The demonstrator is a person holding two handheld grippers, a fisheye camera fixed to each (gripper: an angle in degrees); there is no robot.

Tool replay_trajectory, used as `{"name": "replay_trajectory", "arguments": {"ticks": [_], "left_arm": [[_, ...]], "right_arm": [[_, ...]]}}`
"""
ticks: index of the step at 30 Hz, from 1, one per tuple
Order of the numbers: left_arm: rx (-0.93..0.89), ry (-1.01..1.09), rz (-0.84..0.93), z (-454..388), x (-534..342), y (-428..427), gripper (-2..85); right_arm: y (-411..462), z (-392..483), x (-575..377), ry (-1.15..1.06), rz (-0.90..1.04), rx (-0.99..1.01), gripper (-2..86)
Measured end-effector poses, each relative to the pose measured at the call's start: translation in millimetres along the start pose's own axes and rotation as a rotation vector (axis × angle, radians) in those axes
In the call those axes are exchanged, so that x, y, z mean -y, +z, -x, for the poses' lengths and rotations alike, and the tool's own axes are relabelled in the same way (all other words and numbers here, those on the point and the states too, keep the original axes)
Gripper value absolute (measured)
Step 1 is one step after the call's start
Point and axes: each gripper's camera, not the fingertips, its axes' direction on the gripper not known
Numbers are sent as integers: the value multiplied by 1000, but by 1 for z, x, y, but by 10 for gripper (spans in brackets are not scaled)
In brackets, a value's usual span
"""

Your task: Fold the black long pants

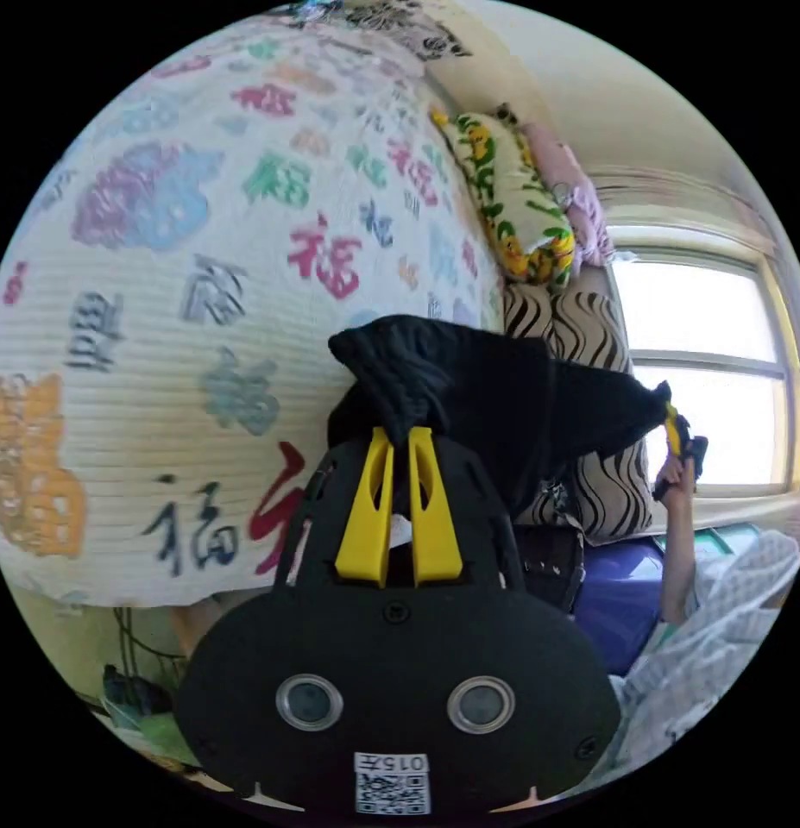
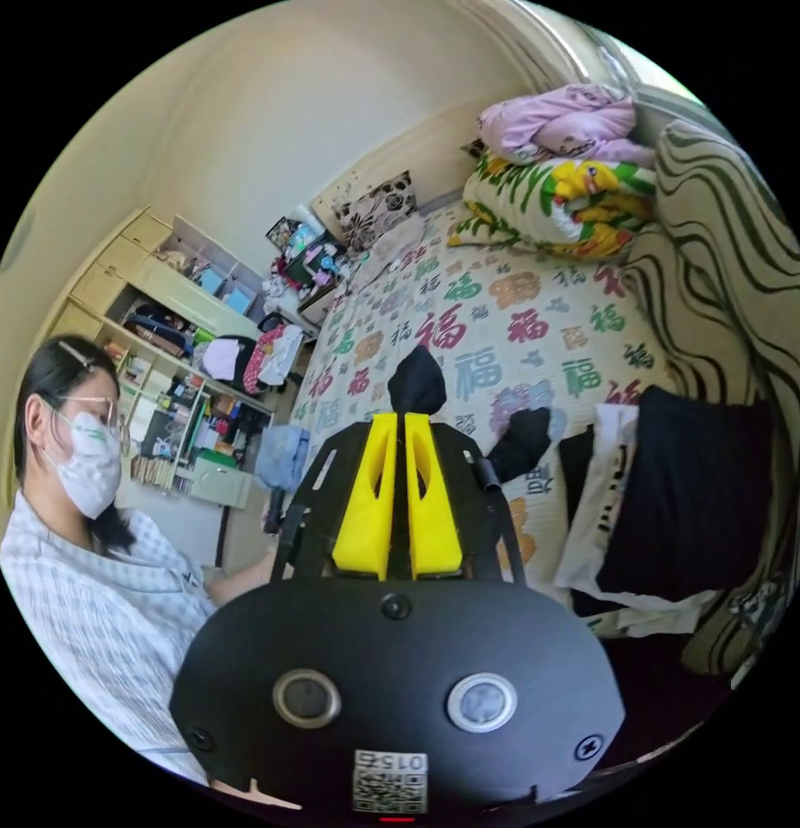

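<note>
Left gripper view shows my left gripper [image 1: 398, 435] with its two yellow jaws closed tight on a bunch of the black long pants [image 1: 494, 397]. The cloth stretches from there across to my right gripper [image 1: 673, 431], which I see small and far, near the window [image 1: 702, 345], pinching the other end. So the pants hang in the air between my two tongs, above the edge of the bed [image 1: 201, 259] with the printed mat.

In the right gripper view, my right gripper [image 2: 402, 423] is also clenched, with a lump of black cloth standing out over the jaw tips, and more of the cloth sags to the side.

I judge the pants are light and very soft. They droop in the middle and crumple where I pinch, so they will not keep any shape alone. The fabric looks matte, not slippery. The best hold, I think, is at the corners of the waistband or the hems, taking all layers together, so that the cloth hangs flat when I lay it down on the bed.
</note>
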Motion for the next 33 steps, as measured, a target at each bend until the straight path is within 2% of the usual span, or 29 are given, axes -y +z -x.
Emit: {"name": "replay_trajectory", "arguments": {"ticks": [3, 5, 8, 10, 14, 17, 22, 24, 26, 29, 31, 33], "left_arm": [[92, 34, -97, 9, -5, -99, 4], [289, 27, -108, 21, -12, -163, 2], [526, -70, -104, 47, -22, -213, 1], [568, -146, -117, 64, -28, -234, 1], [445, -238, -209, 95, -36, -263, 0], [454, -205, -172, 100, -35, -268, 1], [569, -150, -40, 112, -60, -254, 3], [611, -169, 36, 125, -74, -241, 5], [574, -232, 110, 148, -91, -222, 6], [496, -264, 68, 161, -98, -212, 7], [451, -230, 60, 160, -95, -208, 9], [452, -176, 115, 158, -90, -201, 11]], "right_arm": [[-20, -13, 14, 50, -69, -24, 3], [-22, -18, 20, 77, -75, -67, 3], [3, -28, 22, 106, 25, -179, 4], [24, -37, 22, 166, 68, -73, 4], [61, -44, 34, 253, 69, -46, 4], [75, -40, 51, 261, 98, -56, 5], [78, -34, 60, 259, 169, -209, 10], [80, -41, 54, 297, 250, -352, 15], [90, -51, 46, 320, 349, -496, 24], [116, -73, 39, 456, 532, -689, 45], [136, -62, 50, 423, 539, -761, 50], [187, -28, 76, 249, 573, -712, 70]]}}
